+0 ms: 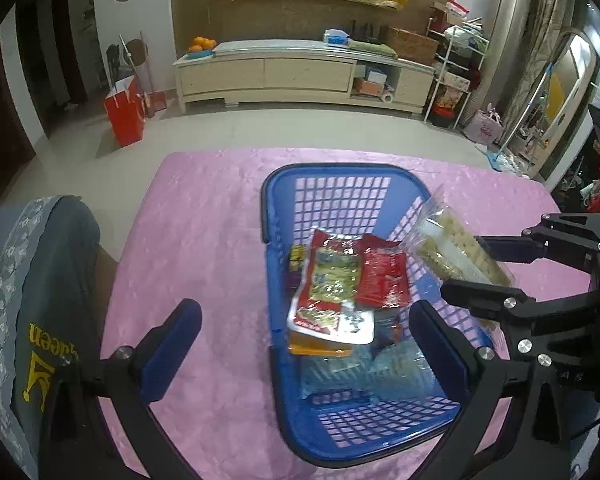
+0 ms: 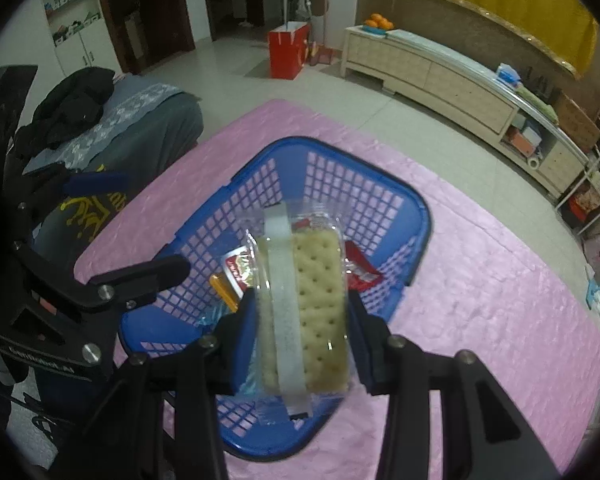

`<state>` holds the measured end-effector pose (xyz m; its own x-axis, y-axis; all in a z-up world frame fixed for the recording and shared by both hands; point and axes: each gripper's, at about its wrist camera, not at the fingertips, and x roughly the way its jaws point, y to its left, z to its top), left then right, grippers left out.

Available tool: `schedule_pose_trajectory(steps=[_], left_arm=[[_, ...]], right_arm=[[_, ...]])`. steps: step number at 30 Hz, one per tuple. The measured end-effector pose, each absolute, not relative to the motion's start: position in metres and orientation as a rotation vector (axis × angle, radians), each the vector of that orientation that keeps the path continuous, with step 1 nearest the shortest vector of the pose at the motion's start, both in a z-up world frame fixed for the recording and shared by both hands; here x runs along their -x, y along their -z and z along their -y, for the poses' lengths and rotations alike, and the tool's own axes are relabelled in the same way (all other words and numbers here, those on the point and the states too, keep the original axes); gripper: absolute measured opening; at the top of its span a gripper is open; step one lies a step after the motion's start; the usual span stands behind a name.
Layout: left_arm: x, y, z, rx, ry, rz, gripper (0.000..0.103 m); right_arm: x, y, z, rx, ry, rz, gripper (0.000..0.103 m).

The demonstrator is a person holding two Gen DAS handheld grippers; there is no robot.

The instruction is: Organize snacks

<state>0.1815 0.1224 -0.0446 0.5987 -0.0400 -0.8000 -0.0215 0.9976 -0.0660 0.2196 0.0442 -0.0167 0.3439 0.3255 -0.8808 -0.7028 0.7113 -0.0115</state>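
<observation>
Right gripper (image 2: pixel 302 332) clamped on a clear pack of crackers (image 2: pixel 306 304), pads pressing both long sides, pack hanging above the blue basket (image 2: pixel 416 208) on the pink-covered bench (image 2: pixel 480 300). Left gripper (image 1: pixel 304 328) spread wide with nothing between its pads, hovering over the basket's near end. Already inside: a red-and-yellow packet (image 1: pixel 332 284), a red packet (image 1: pixel 384 276), an orange-edged pack (image 1: pixel 320 348) and some clear bluish wrappers (image 1: pixel 380 368) towards the near wall. Probable step in hand: setting the crackers down among the rest. Best done low and gently, since crackers snap under a drop or a squeeze; no tighter on the grip than needed. Worth aiming for the bare mesh at the far end, laid flat instead of on top of the slippery foil packets. Release only once the pack rests on something. Left gripper best kept clear of the descent, or used to steady the basket rim if the basket slides on the cloth.
</observation>
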Motion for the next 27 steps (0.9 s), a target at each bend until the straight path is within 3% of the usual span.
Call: schedule_pose_trajectory(steps=[18, 21, 23, 27], left_arm=[[-0.166, 0.063, -0.160, 0.110, -0.051, -0.948, 0.102], [-0.164, 0.063, -0.158, 0.103, -0.056, -0.947, 0.102], [-0.162, 0.062, -0.159, 0.108, -0.053, -0.944, 0.102], [-0.159, 0.057, -0.154, 0.118, -0.045, -0.915, 0.102]], right_arm=[[-0.217, 0.070, -0.086, 0.449, -0.739, -1.121, 0.048], [-0.220, 0.072, -0.080, 0.427, -0.737, -1.135, 0.058], [-0.219, 0.070, -0.077, 0.411, -0.735, -1.132, 0.079], [-0.212, 0.054, -0.056, 0.387, -0.721, -1.058, 0.084]])
